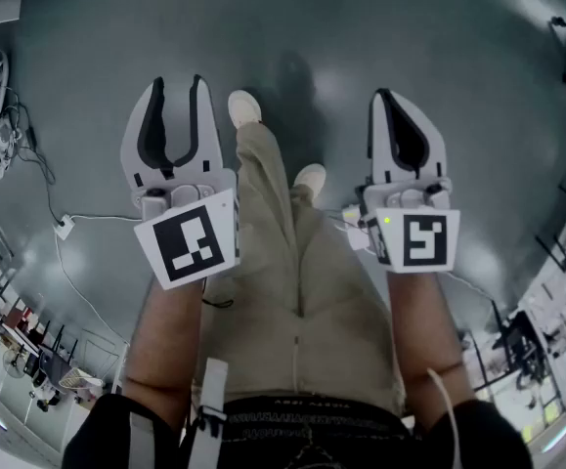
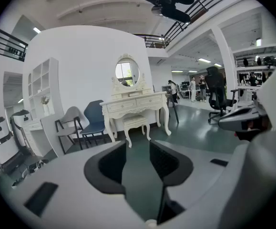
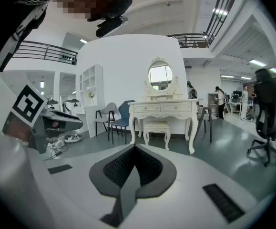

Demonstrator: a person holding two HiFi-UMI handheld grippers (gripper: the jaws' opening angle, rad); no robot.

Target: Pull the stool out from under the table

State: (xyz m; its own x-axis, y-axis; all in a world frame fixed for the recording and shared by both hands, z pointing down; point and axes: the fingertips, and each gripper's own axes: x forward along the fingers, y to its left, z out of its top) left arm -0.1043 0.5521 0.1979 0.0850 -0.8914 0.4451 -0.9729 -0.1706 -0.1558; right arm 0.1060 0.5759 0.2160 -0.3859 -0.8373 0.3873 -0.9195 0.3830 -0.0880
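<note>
A cream stool (image 2: 135, 123) (image 3: 157, 129) stands tucked under a white dressing table (image 2: 137, 102) (image 3: 164, 109) with an oval mirror, several steps away across the floor. In the head view my left gripper (image 1: 179, 90) is held out at the left, open, with nothing between its jaws. My right gripper (image 1: 384, 100) is at the right, shut and empty. Both point toward the table, far short of it. In the gripper views the left gripper (image 2: 138, 159) shows a gap between its pads and the right gripper (image 3: 134, 157) shows its pads meeting.
A grey chair (image 2: 70, 123) and a blue chair (image 2: 96, 119) stand left of the table. A dark chair (image 3: 205, 118) stands at its right. A black office chair (image 3: 267, 123) is further right. Cables (image 1: 67, 225) lie on the floor at my left. The person's legs (image 1: 283, 233) stand between the grippers.
</note>
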